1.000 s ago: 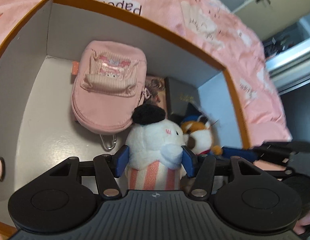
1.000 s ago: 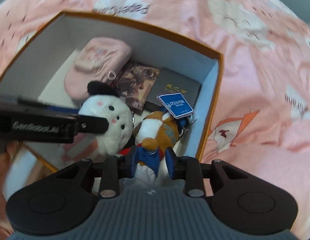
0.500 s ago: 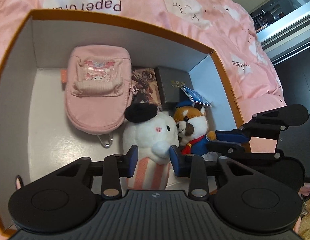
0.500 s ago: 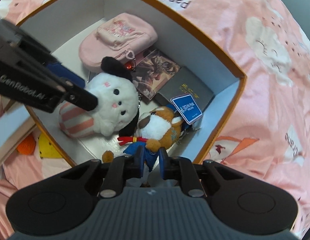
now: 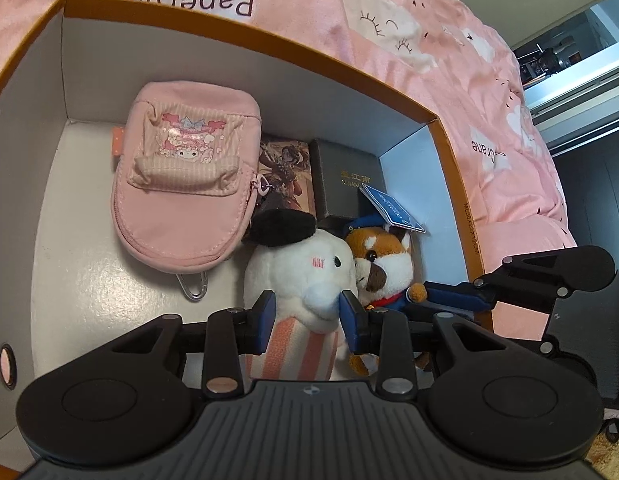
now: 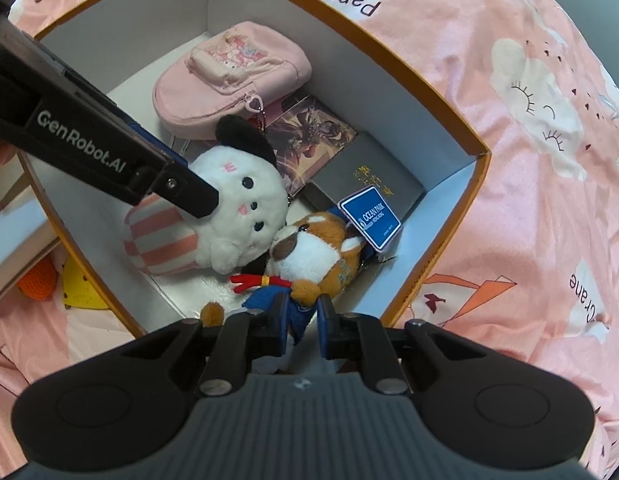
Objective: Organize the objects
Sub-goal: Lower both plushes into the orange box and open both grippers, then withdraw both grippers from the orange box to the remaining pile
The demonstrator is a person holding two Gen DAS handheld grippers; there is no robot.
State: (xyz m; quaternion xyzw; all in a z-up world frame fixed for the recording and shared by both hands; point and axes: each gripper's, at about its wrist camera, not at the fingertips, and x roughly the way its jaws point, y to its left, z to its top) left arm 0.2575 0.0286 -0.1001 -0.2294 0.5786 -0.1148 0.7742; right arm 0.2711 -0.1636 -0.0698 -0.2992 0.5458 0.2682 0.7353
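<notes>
Inside box (image 5: pixel 245 52): left claw (image 5: pixel 307 316) angled down, grasping white plush (image 5: pixel 301 268); right claw (image 6: pixel 303 322) clenched on fox plush (image 6: pixel 317 248).

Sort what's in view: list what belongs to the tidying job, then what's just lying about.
In the job:
- white plush, gripped by the left tongs
- fox plush, gripped by the right tongs
- orange-rimmed box holding both
- pink pouch, picture card and dark case, lying in the box

Lying about:
- pink bedspread
- orange and yellow items outside the box

You see fluffy plush on the white toy (image 5: pixel 297 276) and fox (image 5: pixel 383 258). The pink pouch (image 5: pixel 181 188) is matt cloth; the box (image 5: pixel 245 92) is smooth card.
</notes>
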